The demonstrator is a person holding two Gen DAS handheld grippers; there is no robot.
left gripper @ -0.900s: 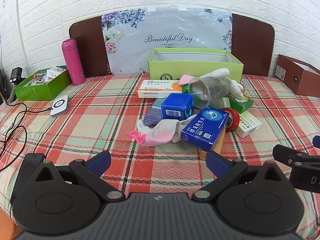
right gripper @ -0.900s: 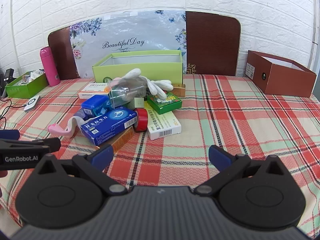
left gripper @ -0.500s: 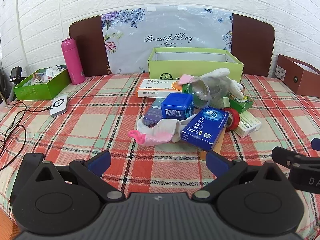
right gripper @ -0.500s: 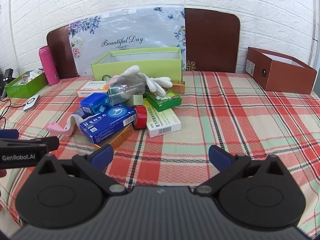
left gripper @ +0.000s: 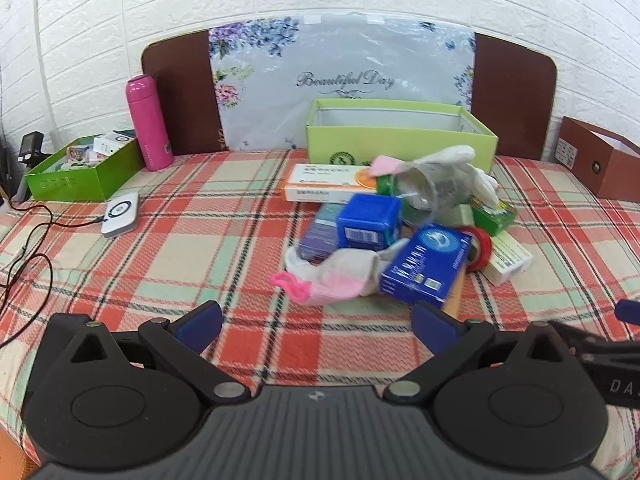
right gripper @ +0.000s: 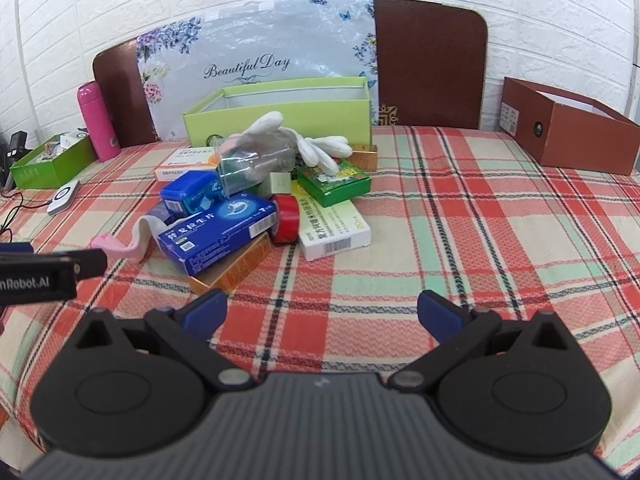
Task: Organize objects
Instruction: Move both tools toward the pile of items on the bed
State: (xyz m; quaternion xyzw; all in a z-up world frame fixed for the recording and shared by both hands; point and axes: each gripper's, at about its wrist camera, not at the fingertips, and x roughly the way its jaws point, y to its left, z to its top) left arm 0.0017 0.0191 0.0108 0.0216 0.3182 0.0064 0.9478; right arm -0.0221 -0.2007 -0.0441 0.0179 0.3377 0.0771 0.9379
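A heap of objects lies mid-table on the plaid cloth: a long blue box (left gripper: 426, 266) (right gripper: 218, 232), a blue square case (left gripper: 369, 222) (right gripper: 192, 193), a pink-and-white sock (left gripper: 332, 276) (right gripper: 128, 242), a red tape roll (left gripper: 478, 244) (right gripper: 286, 218), a clear plastic cup (left gripper: 432, 192) (right gripper: 256, 162), white gloves (right gripper: 316, 140), a green box (right gripper: 334, 182) and white medicine boxes (left gripper: 330, 182) (right gripper: 334, 232). Behind the heap stands an open light-green box (left gripper: 400, 136) (right gripper: 280, 116). My left gripper (left gripper: 316, 322) and right gripper (right gripper: 322, 312) hover open, short of the heap, holding nothing.
A pink bottle (left gripper: 148, 124) and a green tray of small items (left gripper: 80, 168) stand at the far left, with a white device (left gripper: 120, 214) and black cables beside them. A brown box (right gripper: 564, 126) sits at the far right. A floral board leans on the wall.
Both grippers have edged slightly closer to the heap, which now sits a little lower in each view. Nothing was taken hold of.
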